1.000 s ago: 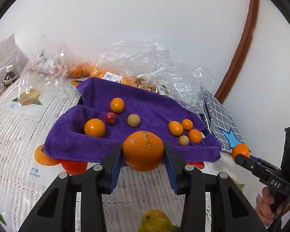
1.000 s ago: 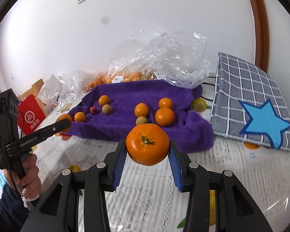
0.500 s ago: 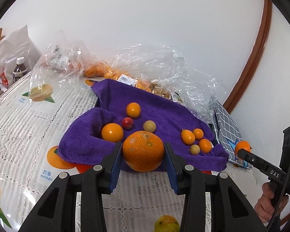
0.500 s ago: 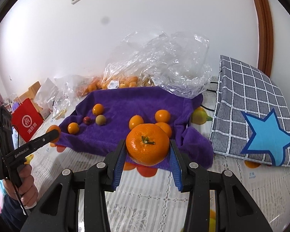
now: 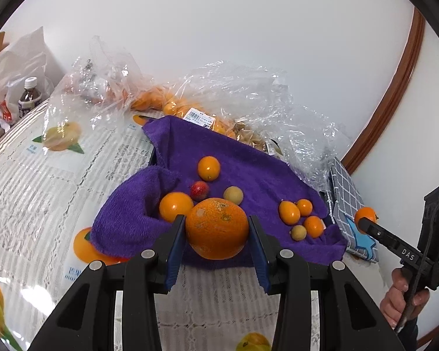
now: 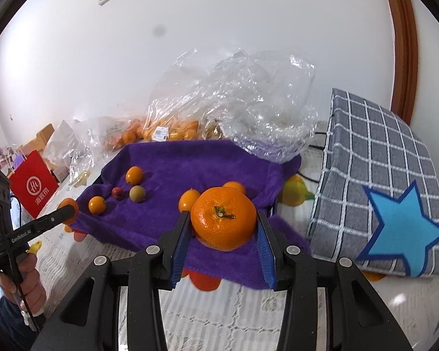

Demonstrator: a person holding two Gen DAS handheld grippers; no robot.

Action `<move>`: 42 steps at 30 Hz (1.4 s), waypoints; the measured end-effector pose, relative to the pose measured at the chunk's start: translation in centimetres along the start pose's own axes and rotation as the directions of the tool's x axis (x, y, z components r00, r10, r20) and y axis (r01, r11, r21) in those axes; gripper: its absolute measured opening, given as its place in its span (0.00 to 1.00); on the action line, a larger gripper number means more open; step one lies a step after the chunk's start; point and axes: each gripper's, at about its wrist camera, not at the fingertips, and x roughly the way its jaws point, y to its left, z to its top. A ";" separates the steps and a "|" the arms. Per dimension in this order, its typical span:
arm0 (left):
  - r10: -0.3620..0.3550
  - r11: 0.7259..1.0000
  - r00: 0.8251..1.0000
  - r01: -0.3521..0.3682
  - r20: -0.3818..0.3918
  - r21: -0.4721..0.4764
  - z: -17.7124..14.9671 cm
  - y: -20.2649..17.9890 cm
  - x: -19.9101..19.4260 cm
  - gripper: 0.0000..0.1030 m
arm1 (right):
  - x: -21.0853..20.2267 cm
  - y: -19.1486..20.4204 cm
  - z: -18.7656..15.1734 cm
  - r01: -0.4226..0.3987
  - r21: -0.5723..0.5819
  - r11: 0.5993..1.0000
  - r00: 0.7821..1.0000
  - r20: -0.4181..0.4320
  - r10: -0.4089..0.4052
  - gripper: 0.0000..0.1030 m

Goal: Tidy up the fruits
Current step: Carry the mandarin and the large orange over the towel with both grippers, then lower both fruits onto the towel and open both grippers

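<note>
Left tool (image 5: pixel 216 228): clamped on a large, rough-skinned orange (image 5: pixel 217 228), held above the near edge of the purple terry towel (image 5: pixel 248 172).
Right tool (image 6: pixel 223 222): clamped on a smooth, green-stemmed mandarin (image 6: pixel 223 222), stem facing the camera, over the towel's near right corner.
Towel: carries two groups of small orange fruits (image 5: pixel 289 212), two pale round fruits (image 5: pixel 233 195) and one small red fruit (image 5: pixel 199 190).
Bench (image 5: pixel 44 181): covered with a fruit-print cloth; crumpled clear plastic bags (image 6: pixel 248 93) behind the towel.
Right side: grey checked pad with blue star (image 6: pixel 389 201).

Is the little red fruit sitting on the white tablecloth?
No, the little red fruit lies on the purple towel, between two orange fruits.
</note>
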 end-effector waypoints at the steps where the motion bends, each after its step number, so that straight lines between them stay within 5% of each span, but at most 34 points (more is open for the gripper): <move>1: 0.005 1.000 1.000 -0.005 0.000 0.003 0.4 -0.1 0.0 0.38 | 0.1 -0.1 0.3 0.003 -0.004 1.000 1.000 0.003 -0.003 0.42; 10: 0.071 0.995 0.995 -0.065 -0.072 0.071 3.8 -0.8 1.1 0.38 | 2.5 -0.9 2.9 0.016 -0.029 0.999 1.000 -0.004 -0.017 0.42; 20: 0.074 0.994 0.986 -0.060 -0.150 0.092 6.3 -0.1 3.5 0.38 | 10.5 -1.5 6.1 0.004 -0.046 0.999 0.994 -0.107 -0.009 0.42; 34: 0.019 0.994 0.935 0.021 -0.354 0.109 5.7 -1.6 8.4 0.38 | 16.3 -1.0 6.4 -0.024 -0.056 0.998 0.962 -0.274 0.007 0.42; 42: 0.069 0.986 0.906 0.002 -0.418 0.167 5.2 -3.1 10.3 0.38 | 13.7 -1.3 6.3 -0.003 -0.068 0.998 0.976 -0.215 -0.011 0.51</move>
